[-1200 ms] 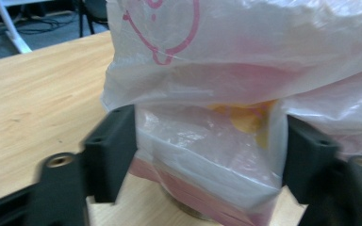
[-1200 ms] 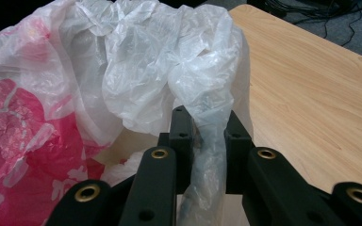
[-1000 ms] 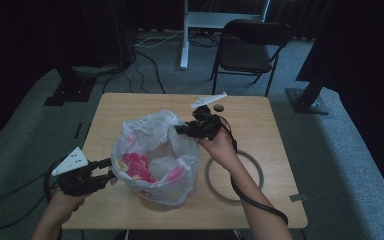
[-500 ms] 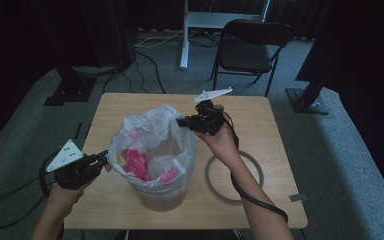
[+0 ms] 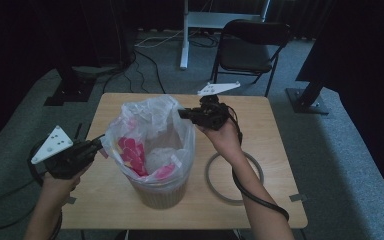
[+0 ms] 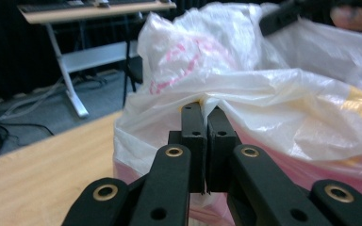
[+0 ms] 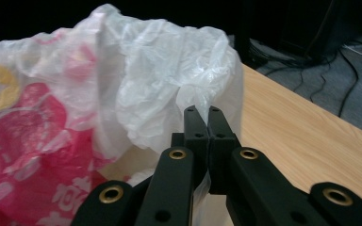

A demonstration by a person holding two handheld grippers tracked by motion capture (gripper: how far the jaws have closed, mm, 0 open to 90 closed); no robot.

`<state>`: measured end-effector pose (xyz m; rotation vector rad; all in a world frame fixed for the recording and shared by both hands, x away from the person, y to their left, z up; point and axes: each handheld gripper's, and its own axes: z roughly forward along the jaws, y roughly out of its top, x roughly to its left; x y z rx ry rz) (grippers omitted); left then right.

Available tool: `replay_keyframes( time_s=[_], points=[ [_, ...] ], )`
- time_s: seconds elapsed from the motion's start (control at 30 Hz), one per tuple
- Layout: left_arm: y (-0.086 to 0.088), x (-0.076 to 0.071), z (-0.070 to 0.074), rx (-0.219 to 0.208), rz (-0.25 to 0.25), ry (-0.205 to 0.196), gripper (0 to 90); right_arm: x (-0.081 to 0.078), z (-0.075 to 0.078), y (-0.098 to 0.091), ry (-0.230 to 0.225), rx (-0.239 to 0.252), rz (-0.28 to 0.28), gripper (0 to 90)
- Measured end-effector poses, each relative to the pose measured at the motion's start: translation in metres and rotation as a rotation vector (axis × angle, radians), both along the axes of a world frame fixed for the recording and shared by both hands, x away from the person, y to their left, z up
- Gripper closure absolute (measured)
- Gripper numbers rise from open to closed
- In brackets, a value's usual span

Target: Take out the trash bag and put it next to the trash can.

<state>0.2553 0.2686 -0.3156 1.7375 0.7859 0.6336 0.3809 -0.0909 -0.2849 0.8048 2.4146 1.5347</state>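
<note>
Bag hides bin rim; contents blurred.

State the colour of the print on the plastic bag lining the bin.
Pink print, with a yellow patch, on the translucent white plastic bag; the right gripper view shows it best.

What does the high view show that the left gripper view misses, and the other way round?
High view alone: the bin under the bag, a ring on the table, a chair, and the right gripper pinching the far rim. Left gripper view alone: the left gripper with its fingers shut on a fold of film, seen close. Both: the bag and the table.
</note>
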Motion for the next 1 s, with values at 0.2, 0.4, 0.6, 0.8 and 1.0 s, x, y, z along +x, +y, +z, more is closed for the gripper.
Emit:
replay_keyframes(
  time_s=[0.2, 0.4, 0.6, 0.8, 1.0],
  points=[
    [-0.019, -0.001, 0.02, -0.024, -0.047, -0.059, 88.6, -0.007, 0.021, -0.002, 0.027, 0.147, 0.119, 89.9],
    [-0.045, 0.008, 0.022, -0.009, -0.094, -0.046, 88.6, -0.016, 0.015, 0.011, 0.067, 0.173, 0.239, 89.8],
    [-0.067, 0.016, 0.021, -0.014, -0.141, -0.025, 88.6, -0.019, 0.001, 0.023, 0.122, 0.155, 0.367, 85.7],
    [-0.087, 0.016, 0.023, 0.016, -0.183, -0.034, 88.6, -0.028, -0.003, 0.039, 0.138, 0.096, 0.506, 45.8],
    [-0.093, 0.018, 0.023, 0.011, -0.206, -0.022, 88.5, -0.029, -0.005, 0.05, 0.156, 0.052, 0.509, 46.0]
  ],
)
